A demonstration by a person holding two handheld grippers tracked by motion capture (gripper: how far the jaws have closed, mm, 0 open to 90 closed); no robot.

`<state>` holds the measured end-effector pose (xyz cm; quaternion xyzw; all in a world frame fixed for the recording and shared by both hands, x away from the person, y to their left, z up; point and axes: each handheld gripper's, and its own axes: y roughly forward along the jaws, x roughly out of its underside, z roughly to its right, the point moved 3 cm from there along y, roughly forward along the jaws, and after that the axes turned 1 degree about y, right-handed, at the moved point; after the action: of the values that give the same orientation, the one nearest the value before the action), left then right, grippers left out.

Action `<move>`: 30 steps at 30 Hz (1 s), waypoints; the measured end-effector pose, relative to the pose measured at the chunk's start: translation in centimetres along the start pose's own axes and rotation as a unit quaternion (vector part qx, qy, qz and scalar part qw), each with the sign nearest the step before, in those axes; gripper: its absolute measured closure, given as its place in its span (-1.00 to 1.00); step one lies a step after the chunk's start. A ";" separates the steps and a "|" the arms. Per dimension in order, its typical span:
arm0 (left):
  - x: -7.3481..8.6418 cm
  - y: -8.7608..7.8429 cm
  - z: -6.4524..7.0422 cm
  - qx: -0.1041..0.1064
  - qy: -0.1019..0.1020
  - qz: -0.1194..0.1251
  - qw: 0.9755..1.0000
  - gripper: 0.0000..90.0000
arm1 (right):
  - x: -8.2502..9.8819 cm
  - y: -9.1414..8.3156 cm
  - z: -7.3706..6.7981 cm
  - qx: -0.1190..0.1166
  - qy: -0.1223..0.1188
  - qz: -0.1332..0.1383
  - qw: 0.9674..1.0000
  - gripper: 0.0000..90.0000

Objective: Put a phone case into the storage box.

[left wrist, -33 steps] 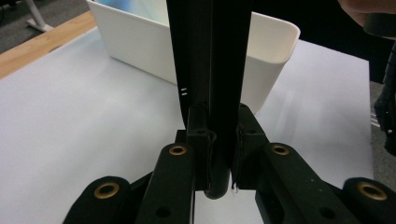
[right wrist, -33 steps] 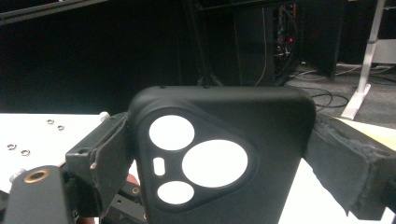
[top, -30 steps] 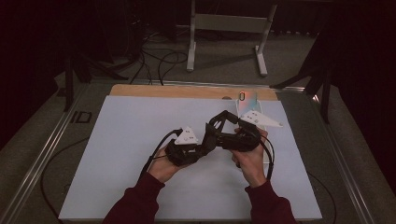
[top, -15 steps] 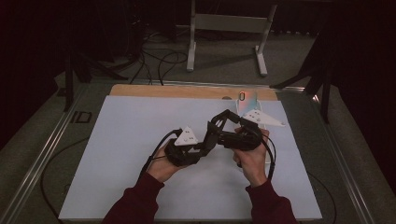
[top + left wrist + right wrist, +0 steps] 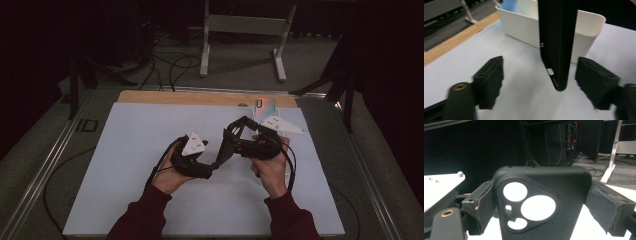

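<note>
A black phone case [image 5: 574, 195] with a camera cutout stands upright between the pads of my right gripper [image 5: 544, 205], which is shut on its two long edges. In the high view the case [image 5: 226, 144] hangs above the mat between both hands, with the right gripper [image 5: 235, 137] reaching in from the right. My left gripper [image 5: 539, 85] has just been opening. The case's lower edge [image 5: 556, 45] sits between its jaws, nearer the right pad [image 5: 594, 82], with a gap on both sides. From above, the left gripper [image 5: 216, 161] points right at the case.
A white bin [image 5: 584, 32] stands on the pale mat [image 5: 135, 150] just behind the case, with a pale blue object [image 5: 509, 5] in it. A wooden strip [image 5: 175, 97] edges the mat's far side. Cables and a stand's legs lie on the floor beyond.
The left gripper's jaws have spread apart and let go of the case. Both hands have stayed nearly in place, and the right gripper still holds the case.
</note>
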<state>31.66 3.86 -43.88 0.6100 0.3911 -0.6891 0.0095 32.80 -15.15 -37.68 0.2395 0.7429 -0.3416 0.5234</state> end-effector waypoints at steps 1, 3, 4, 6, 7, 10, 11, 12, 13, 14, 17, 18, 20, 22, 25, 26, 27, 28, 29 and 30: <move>0.0 -0.1 -0.1 -0.003 -0.002 0.000 1.000 -0.63 | 0.0 0.0 0.0 -0.001 0.000 0.000 1.000 -0.69; 0.1 -0.3 -0.3 -0.015 -0.006 -0.001 1.000 -0.69 | -0.1 0.0 0.0 0.000 -0.003 0.000 1.000 -0.70; 0.1 -0.4 -0.4 -0.017 -0.006 -0.002 1.000 -0.73 | -0.2 0.0 0.0 0.002 -0.002 0.000 1.000 -0.70; 0.1 -0.5 -0.5 -0.016 -0.006 0.000 1.000 -0.81 | -0.3 -0.1 0.1 0.002 -0.003 0.000 1.000 -0.70; 0.2 -0.7 -0.7 -0.019 -0.007 -0.001 1.000 -0.81 | -0.3 -0.1 0.1 0.002 -0.003 0.000 1.000 -0.70; 0.4 -1.0 -1.0 -0.025 -0.012 0.001 1.000 -0.94 | -0.5 -0.1 0.2 0.005 -0.004 0.000 1.000 -0.70; 0.4 -1.1 -1.2 -0.024 -0.015 0.002 1.000 -0.98 | -0.5 -0.1 0.3 0.006 -0.005 -0.001 1.000 -0.70; 0.5 -1.2 -1.3 -0.026 -0.016 0.004 1.000 -0.99 | -0.5 -0.1 0.3 0.007 -0.006 -0.001 1.000 -0.70; 0.5 -1.3 -1.4 -0.029 -0.017 0.005 0.999 -1.00 | -0.6 0.0 0.4 0.009 -0.006 0.000 1.000 -0.70; 0.6 -1.5 -1.5 -0.033 -0.019 0.007 0.999 -1.00 | -0.6 0.0 0.4 0.009 -0.008 0.000 1.000 -0.69; 0.8 -1.8 -1.9 -0.044 -0.017 0.010 0.999 -1.00 | -0.7 0.0 0.5 0.011 -0.008 -0.001 1.000 -0.70; 0.9 -2.0 -2.0 -0.047 -0.018 0.011 0.999 -1.00 | -0.7 0.0 0.6 0.013 -0.010 -0.001 1.000 -0.69; 1.1 -2.2 -2.2 -0.054 -0.019 0.014 0.998 -1.00 | -0.8 0.0 0.8 0.014 -0.011 -0.001 1.000 -0.70; 1.2 -2.4 -2.5 -0.062 -0.021 0.016 0.998 -1.00 | -0.9 0.1 0.9 0.017 -0.010 -0.001 1.000 -0.69; 1.5 -2.8 -2.9 -0.070 -0.024 0.019 0.997 -1.00 | -1.0 0.2 1.0 0.021 -0.014 -0.002 1.000 -0.69; 1.6 -2.9 -3.0 -0.072 -0.026 0.020 0.997 -1.00 | -1.0 0.2 1.1 0.022 -0.015 -0.002 1.000 -0.69; 1.7 -2.9 -3.1 -0.074 -0.027 0.020 0.997 -1.00 | -1.0 0.2 1.1 0.023 -0.015 -0.002 1.000 -0.69; 1.8 -3.0 -3.2 -0.077 -0.027 0.019 0.996 -1.00 | -1.1 0.2 1.2 0.024 -0.015 -0.002 1.000 -0.69; 1.9 -3.1 -3.3 -0.080 -0.027 0.016 0.996 -1.00 | -1.1 0.2 1.3 0.025 -0.016 -0.002 1.000 -0.69; 2.0 -3.1 -3.4 -0.083 -0.028 0.014 0.996 -1.00 | -1.2 0.2 1.3 0.026 -0.014 -0.002 1.000 -0.69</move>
<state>32.48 8.81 -43.80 0.5929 0.4379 -0.6711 0.0803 34.18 -16.00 -36.95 0.2472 0.7264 -0.3654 0.5270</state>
